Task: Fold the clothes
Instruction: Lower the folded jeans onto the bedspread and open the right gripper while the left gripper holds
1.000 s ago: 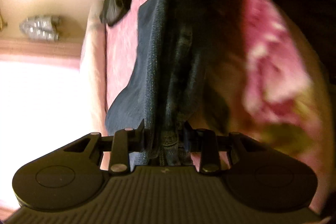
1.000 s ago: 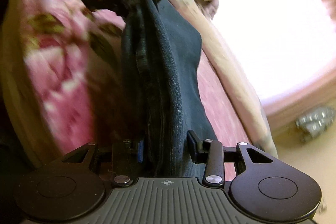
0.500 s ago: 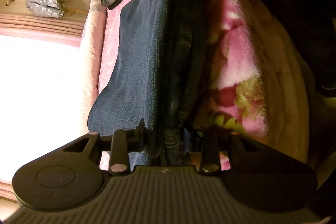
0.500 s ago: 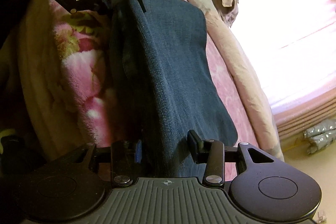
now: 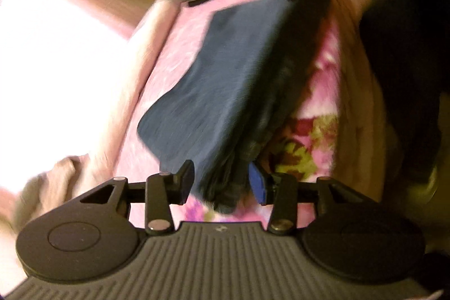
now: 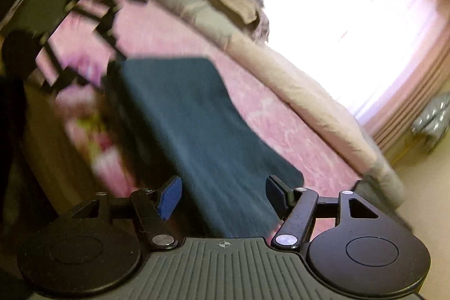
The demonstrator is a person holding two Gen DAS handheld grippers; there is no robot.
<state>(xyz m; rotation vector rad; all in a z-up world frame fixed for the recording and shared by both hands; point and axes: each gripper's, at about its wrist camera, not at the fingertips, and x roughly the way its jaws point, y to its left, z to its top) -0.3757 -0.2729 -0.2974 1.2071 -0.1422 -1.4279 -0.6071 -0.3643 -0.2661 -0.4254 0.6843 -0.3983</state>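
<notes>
Left hand-held gripper (image 5: 221, 182) and right (image 6: 223, 194) opening — folded jeans (image 6: 197, 131) between unpressed; pink bedspread (image 6: 281, 117) beneath.

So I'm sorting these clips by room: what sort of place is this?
Most likely a bedroom. Folded jeans lie on a bed with a pink cover, bedding is bunched along its far edge, and a bright curtained window stands behind it.

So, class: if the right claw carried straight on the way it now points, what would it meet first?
Most likely the folded dark blue jeans, which lie between and just ahead of the opening right claw on the pink bedcover. Blur makes depth uncertain.
</notes>
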